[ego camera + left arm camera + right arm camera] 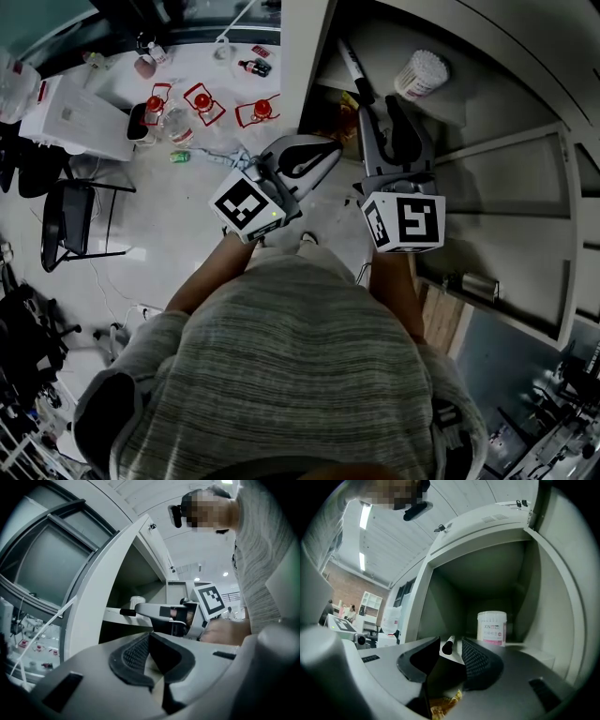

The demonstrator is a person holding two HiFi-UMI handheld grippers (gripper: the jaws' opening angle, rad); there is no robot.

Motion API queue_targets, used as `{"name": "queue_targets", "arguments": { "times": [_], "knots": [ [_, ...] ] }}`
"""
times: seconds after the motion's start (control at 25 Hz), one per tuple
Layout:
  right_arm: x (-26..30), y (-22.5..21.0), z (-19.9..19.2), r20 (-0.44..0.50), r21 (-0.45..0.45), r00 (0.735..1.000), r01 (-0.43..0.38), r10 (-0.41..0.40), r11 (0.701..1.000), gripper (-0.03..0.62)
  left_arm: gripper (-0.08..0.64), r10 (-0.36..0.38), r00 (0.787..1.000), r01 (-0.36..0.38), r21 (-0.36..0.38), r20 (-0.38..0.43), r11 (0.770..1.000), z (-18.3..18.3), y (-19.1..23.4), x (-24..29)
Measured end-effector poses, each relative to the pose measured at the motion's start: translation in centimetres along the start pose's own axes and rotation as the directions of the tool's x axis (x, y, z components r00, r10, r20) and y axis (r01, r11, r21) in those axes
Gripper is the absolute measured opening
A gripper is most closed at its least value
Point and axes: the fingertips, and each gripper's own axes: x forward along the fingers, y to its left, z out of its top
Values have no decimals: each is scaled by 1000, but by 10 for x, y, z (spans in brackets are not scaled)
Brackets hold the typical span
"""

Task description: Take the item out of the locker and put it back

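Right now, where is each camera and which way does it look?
Head view: on the person's head, looking down at left gripper, right gripper, locker; torso, forearms show.
Left gripper view: on that gripper, past shut jaws toward the right gripper; right hand shows.
Right gripper view: on that gripper, through open jaws into the locker; head shows.
Shared: head and right gripper views show marker, cotton swab jar.

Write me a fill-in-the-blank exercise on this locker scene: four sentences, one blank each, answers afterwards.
1. Inside the locker, the marker lies on the ___.
2. In the right gripper view, the white tub stands to the marker's ___.
3. The right gripper has its jaws ___, pressing on nothing.
4. The left gripper, away from the shelf, has its jaws ___.
Missing words: shelf; right; apart; shut.
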Motion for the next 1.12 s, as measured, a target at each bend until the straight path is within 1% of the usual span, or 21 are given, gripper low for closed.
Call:
{"name": "queue_targets", "arguments": {
  "times": [0.12,0.28,0.32,0.44,0.52,0.72,0.84,1.04,1.12],
  "knots": [
    [-6,-4,11,18,4,1000,16,-16,1000,141,6,-10,1000,10,0,-1,1000,0,-1,2],
    [-12,-17,23,45,4,997,64,-65,998,143,6,-25,1000,25,0,-6,1000,0,-3,4],
    [-12,-22,25,47,8,996,80,-80,997,155,7,-28,1000,28,1,-5,1000,0,-4,4],
    [-12,-35,28,44,20,991,127,-128,992,224,6,-35,999,35,2,-4,999,1,-5,6],
    [-11,-43,27,30,13,988,154,-154,988,244,6,-37,999,37,1,5,999,2,-5,6],
    [-5,-58,21,-14,-15,978,208,-209,978,261,6,-35,999,35,-1,-5,999,-1,-3,5],
    [2,-64,14,-55,-25,973,222,-223,975,265,7,-38,999,38,1,-8,999,-1,-2,6],
    [13,-74,5,-110,-17,964,243,-244,970,265,6,-44,999,44,1,27,999,5,-2,9],
    [15,-76,1,-130,-16,959,251,-251,968,265,6,-46,999,46,0,21,999,4,-1,8]
  ]
}}
